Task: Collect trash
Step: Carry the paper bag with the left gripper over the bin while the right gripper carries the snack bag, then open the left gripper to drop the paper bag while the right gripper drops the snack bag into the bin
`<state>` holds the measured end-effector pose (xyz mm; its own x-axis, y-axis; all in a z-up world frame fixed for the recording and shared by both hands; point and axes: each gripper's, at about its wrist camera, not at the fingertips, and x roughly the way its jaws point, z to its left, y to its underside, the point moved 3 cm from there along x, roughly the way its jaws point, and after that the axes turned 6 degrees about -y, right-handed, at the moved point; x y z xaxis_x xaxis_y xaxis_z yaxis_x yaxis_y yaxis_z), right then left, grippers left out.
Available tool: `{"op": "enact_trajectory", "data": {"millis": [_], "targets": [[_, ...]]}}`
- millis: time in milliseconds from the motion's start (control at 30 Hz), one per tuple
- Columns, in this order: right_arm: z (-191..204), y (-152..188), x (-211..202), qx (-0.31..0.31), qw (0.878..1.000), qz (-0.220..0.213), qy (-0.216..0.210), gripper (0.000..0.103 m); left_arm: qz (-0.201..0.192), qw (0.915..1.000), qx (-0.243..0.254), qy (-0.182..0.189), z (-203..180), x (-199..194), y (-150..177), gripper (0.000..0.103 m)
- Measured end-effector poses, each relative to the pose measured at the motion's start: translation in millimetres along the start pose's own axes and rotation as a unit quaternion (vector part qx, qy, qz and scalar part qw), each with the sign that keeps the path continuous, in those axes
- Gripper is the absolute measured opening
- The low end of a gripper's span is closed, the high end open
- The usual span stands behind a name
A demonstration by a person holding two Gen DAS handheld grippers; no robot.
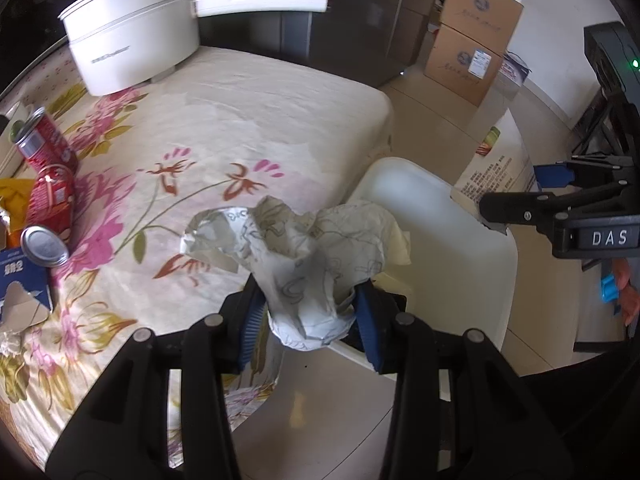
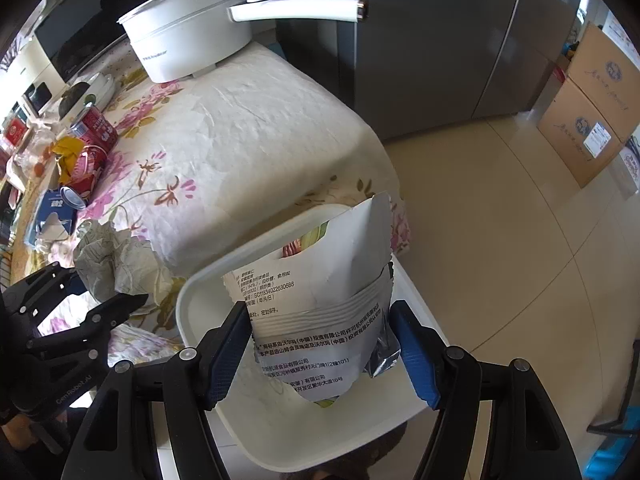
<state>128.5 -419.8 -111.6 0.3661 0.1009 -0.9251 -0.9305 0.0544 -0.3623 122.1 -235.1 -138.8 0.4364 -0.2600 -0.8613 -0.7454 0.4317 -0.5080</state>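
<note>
My left gripper [image 1: 308,316] is shut on a crumpled printed paper wrapper [image 1: 304,256] and holds it over the table edge, beside the white bin [image 1: 460,216]. My right gripper [image 2: 324,352] is shut on a torn white snack bag [image 2: 320,308] and holds it above the white bin [image 2: 200,292]. The right gripper with the bag also shows in the left wrist view [image 1: 520,208]; the left gripper and wrapper show in the right wrist view [image 2: 108,260]. Red cans [image 1: 48,148] and a blue carton [image 1: 20,280] lie at the table's left.
A white electric pot [image 1: 132,36] with a long handle stands at the table's far end on the floral cloth [image 1: 240,128]. A grey fridge [image 2: 440,48] is behind it. Cardboard boxes [image 1: 472,48] stand on the tiled floor at right.
</note>
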Motion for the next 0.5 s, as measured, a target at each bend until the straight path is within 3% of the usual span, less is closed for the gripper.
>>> {"op": "enact_trajectory", "data": {"millis": [133,300,500], "targets": [[-9,7,-1,0.008,1.000,0.003,0.004,0.072,-0.007,0.9998,0.017,0.009,-10,3,-1,0.045],[-18,12,-3,0.015,1.000,0.003,0.007,0.072,-0.020,0.9995,0.023,0.010,-14,1,-3,0.083],[-19,14,-3,0.016,1.000,0.004,0.008,0.072,-0.030,0.9992,0.019,-0.018,-2,-7,-5,0.087]]}}
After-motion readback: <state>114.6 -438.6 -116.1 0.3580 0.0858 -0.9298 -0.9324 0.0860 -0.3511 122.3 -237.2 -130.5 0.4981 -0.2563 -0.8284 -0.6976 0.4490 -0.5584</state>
